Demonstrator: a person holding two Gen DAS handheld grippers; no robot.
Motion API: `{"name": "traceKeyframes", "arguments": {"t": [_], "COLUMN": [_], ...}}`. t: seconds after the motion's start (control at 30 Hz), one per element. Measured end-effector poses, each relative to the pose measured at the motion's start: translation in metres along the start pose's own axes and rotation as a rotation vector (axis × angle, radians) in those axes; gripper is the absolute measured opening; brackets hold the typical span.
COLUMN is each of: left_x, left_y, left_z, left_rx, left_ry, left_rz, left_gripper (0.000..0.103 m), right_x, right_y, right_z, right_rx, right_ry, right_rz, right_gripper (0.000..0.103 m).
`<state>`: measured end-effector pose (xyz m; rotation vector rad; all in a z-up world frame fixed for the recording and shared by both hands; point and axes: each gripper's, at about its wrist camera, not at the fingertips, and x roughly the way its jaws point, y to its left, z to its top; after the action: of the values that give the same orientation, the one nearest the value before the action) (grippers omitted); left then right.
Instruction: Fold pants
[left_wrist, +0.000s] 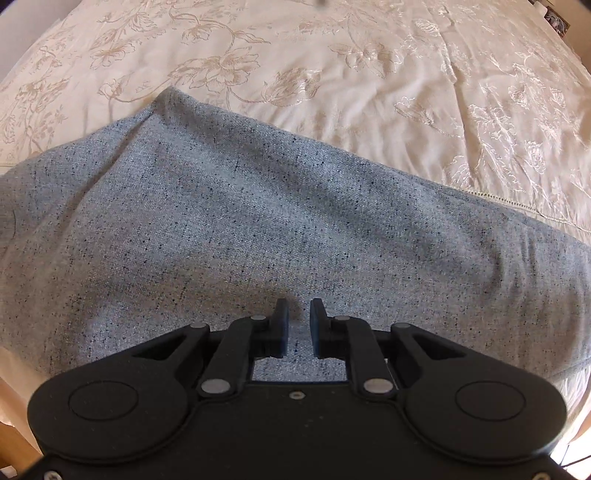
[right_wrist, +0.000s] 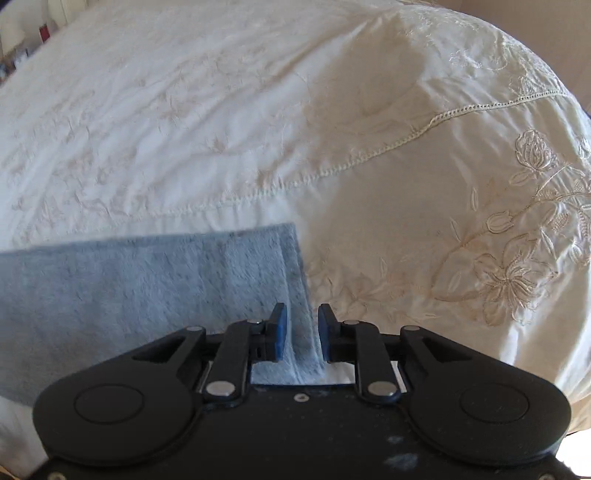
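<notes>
The pants (left_wrist: 236, 229), grey flecked cloth, lay spread on the cream embroidered bedspread (left_wrist: 388, 85), reaching from the near edge of the bed towards its middle. The left gripper (left_wrist: 298, 325) pointed steeply down over a broad flat stretch of them. Its jaws stood a narrow gap apart with bare cloth showing through the gap, and nothing was pinched between them.

In the right wrist view the right gripper (right_wrist: 302, 328) hung over the end of the pants (right_wrist: 155, 280), where a stitched band ran along the edge beside the bedspread (right_wrist: 424, 206). Its jaws stood partly apart, astride a raised ridge of cloth. That view was smeared by motion, so it could not be told for certain whether the pads pressed the ridge or only flanked it; they looked clear of it.

The risks sat mostly on the right. If the jaws closed on that ridge alone, they might catch only the top layer, and a lift would peel the layers apart and skew the fold. The end lay close to the bedspread, so a low bite could gather the cream cloth too and drag it along. On the left, the gripper sat over mid-cloth, not an edge; closing there would bunch a tuck and wrinkle the panel. Uneven lifts by the two hands would leave a slanted crease.
</notes>
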<state>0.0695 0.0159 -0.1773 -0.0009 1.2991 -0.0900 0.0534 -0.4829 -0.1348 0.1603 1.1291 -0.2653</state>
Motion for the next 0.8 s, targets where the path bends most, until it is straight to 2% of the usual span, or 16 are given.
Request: {"name": "traceKeyframes", "arguments": {"t": [0.07, 0.1, 0.2, 0.3, 0.4, 0.47, 0.5, 0.53, 0.57, 0.6, 0.63, 0.7, 0.73, 0.8], "left_x": [0.001, 0.001, -0.001, -0.005, -0.007, -0.006, -0.006, -0.005, -0.006, -0.006, -0.006, -0.004, -0.002, 0.003], "left_y": [0.005, 0.007, 0.013, 0.018, 0.020, 0.021, 0.020, 0.020, 0.020, 0.020, 0.020, 0.021, 0.021, 0.019], "left_z": [0.003, 0.005, 0.012, 0.015, 0.013, 0.013, 0.013, 0.013, 0.014, 0.017, 0.020, 0.027, 0.032, 0.043], "left_rx": [0.000, -0.003, -0.011, -0.025, -0.036, -0.033, -0.033, -0.034, -0.036, -0.041, -0.048, -0.062, -0.063, -0.061], "left_ry": [0.002, 0.000, -0.008, -0.014, -0.010, -0.008, -0.009, -0.010, -0.014, -0.019, -0.025, -0.033, -0.036, -0.054], "left_rz": [0.018, 0.025, 0.040, 0.051, 0.056, 0.057, 0.059, 0.061, 0.060, 0.058, 0.054, 0.043, 0.043, 0.041], "left_gripper": [0.022, 0.022, 0.022, 0.022, 0.022, 0.022, 0.022, 0.022, 0.022, 0.022, 0.022, 0.022, 0.022, 0.022], "right_x": [0.007, 0.014, 0.036, 0.063, 0.080, 0.086, 0.087, 0.087, 0.086, 0.082, 0.079, 0.067, 0.065, 0.076], "right_y": [-0.004, -0.003, 0.004, 0.012, 0.017, 0.017, 0.017, 0.016, 0.016, 0.017, 0.020, 0.029, 0.028, 0.025], "right_z": [0.011, 0.016, 0.035, 0.049, 0.054, 0.056, 0.055, 0.055, 0.054, 0.053, 0.052, 0.052, 0.053, 0.054], "right_rx": [0.051, 0.049, -0.008, -0.078, -0.144, -0.153, -0.151, -0.145, -0.140, -0.141, -0.157, -0.201, -0.185, -0.138], "right_ry": [0.007, 0.014, 0.025, 0.083, 0.115, 0.124, 0.124, 0.122, 0.120, 0.121, 0.114, 0.054, 0.037, 0.075], "right_rz": [0.078, 0.089, 0.075, 0.090, 0.089, 0.119, 0.131, 0.140, 0.152, 0.157, 0.136, 0.019, -0.013, -0.039], "right_gripper": [0.027, 0.027, 0.028, 0.029, 0.029, 0.031, 0.028, 0.015, 0.006, 0.006, 0.005, 0.002, 0.002, 0.002]}}
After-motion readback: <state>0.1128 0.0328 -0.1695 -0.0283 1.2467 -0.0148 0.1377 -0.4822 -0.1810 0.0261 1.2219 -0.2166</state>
